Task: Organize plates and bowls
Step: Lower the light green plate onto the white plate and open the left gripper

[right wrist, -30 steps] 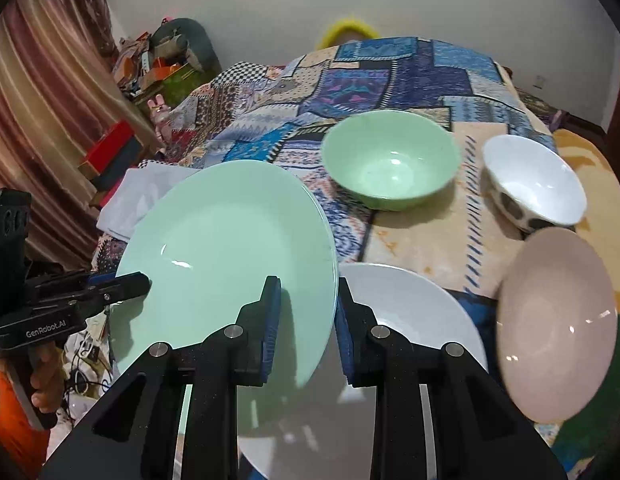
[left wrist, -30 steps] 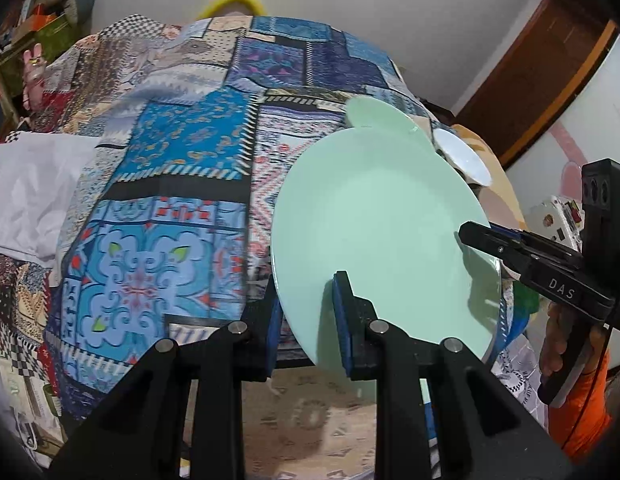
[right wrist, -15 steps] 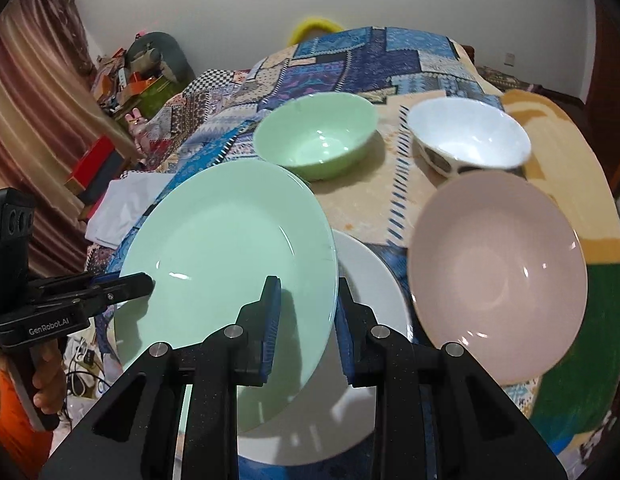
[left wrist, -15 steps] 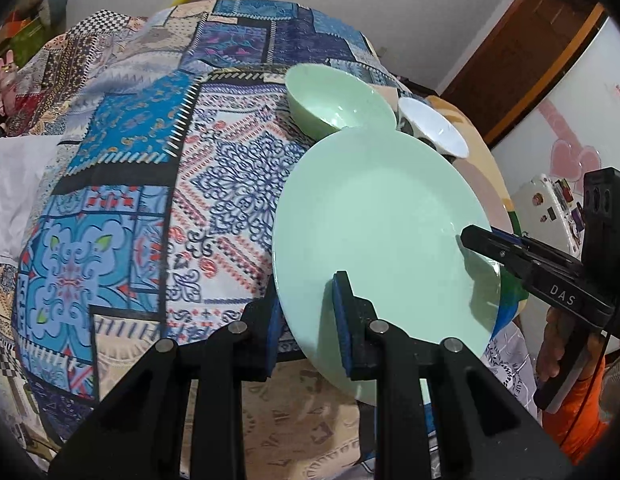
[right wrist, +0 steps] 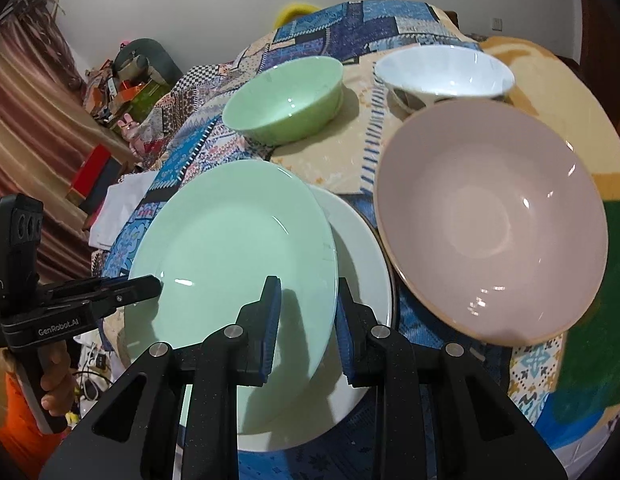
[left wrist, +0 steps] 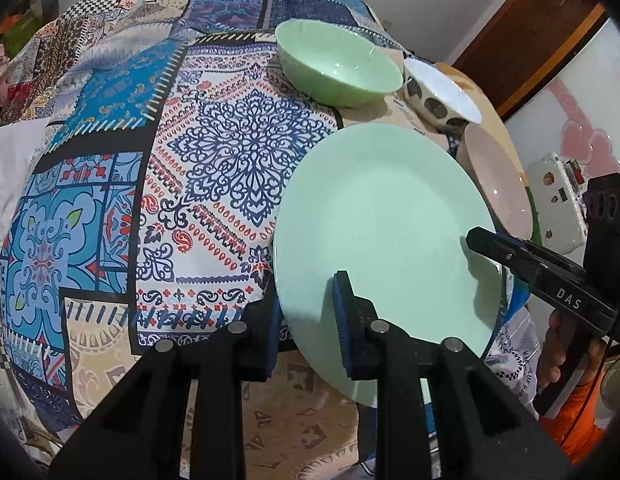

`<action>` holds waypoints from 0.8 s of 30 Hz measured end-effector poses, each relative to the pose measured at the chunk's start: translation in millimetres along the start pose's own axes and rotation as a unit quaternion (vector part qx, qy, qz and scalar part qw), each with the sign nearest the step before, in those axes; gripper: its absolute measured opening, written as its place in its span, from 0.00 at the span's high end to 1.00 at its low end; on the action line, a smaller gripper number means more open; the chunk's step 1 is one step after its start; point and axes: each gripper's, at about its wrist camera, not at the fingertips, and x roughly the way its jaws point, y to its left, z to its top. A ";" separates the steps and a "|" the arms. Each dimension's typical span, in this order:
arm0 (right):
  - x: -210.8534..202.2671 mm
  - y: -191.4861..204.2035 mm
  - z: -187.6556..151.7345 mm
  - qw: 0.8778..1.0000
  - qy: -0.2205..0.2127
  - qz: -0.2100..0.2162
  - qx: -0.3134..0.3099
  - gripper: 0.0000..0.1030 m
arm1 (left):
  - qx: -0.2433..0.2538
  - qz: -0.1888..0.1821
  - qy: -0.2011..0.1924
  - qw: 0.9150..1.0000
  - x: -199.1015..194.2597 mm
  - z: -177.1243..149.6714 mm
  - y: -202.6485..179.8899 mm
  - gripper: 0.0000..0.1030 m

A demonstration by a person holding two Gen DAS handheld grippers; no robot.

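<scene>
A mint green plate [left wrist: 381,224] [right wrist: 234,248] is gripped at two edges. My left gripper [left wrist: 308,312] is shut on its left rim and my right gripper [right wrist: 306,312] is shut on its right rim. Each view shows the other gripper pinching the far edge, the left gripper [right wrist: 150,284] and the right gripper [left wrist: 475,240]. The plate hangs tilted just above a white plate [right wrist: 361,264] lying on the bed. A pink plate [right wrist: 493,220] [left wrist: 497,184] lies to the right. Behind stand a green bowl [right wrist: 286,100] [left wrist: 337,64] and a white patterned bowl [right wrist: 445,72] [left wrist: 441,96].
The dishes rest on a patchwork bedspread [left wrist: 190,152] in blue and cream. A person's hand [left wrist: 557,356] in an orange sleeve grips the right tool. White cloth [right wrist: 114,208] lies at the bed's left edge, with clutter and a curtain [right wrist: 26,92] beyond.
Both grippers have carried the green plate down and toward the dishes. The bowls and pink plate now loom larger, and the plate sits lower over the white plate.
</scene>
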 end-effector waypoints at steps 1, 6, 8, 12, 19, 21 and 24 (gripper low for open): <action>0.8 -0.5 -0.3 1.000 0.001 0.001 0.001 0.77 | 0.000 0.001 0.002 1.000 1.6 -0.6 -0.3 0.76; 0.6 -5.0 -3.6 1.000 0.004 0.000 0.006 0.77 | 0.004 0.008 0.016 1.000 12.5 -2.0 -1.9 0.76; 0.2 -5.9 -4.8 1.000 0.003 -0.001 0.008 0.77 | 0.005 0.008 0.024 1.000 16.7 -2.5 -1.8 0.76; -1.1 -6.3 -6.4 1.000 0.000 -0.001 0.007 0.77 | 0.016 0.024 0.022 0.999 18.6 -2.8 -6.8 0.76; -0.9 -7.3 -8.5 1.000 -0.004 -0.004 0.005 0.77 | 0.020 0.036 0.024 0.999 19.8 -2.5 -10.7 0.75; -2.1 -6.6 -9.6 1.000 -0.006 -0.008 0.001 0.77 | 0.023 0.040 0.023 0.999 20.2 -2.5 -12.3 0.74; -2.8 -5.4 -10.5 1.000 -0.007 -0.011 -0.003 0.77 | 0.025 0.044 0.020 0.999 20.8 -3.4 -14.4 0.72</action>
